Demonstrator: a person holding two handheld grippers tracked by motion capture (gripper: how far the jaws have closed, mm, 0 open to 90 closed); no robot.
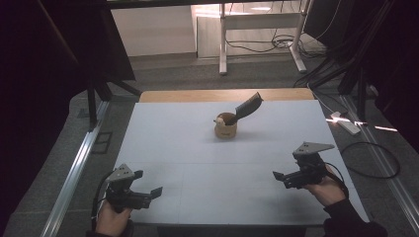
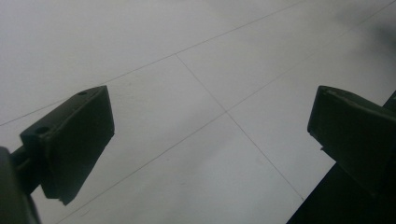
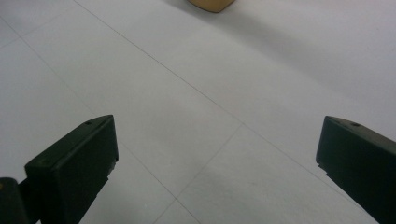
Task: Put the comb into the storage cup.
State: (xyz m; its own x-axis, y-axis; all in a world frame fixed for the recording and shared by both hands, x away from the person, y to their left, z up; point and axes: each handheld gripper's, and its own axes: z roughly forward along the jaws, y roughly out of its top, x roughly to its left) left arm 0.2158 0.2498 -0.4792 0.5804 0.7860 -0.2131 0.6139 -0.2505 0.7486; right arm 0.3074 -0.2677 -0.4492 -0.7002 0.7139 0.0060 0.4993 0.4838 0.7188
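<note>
No writing is legible on the wooden cup (image 1: 226, 129), which stands upright at the table's (image 1: 197, 163) twelve o'clock. Its dark spatula (image 1: 248, 105) leans toward two o'clock. Left gripper (image 1: 148, 192) and right gripper (image 1: 279, 178) are both spread apart, holding nothing.

Lab — floor cables (image 1: 257, 47), rig frame (image 1: 74, 168)
</note>
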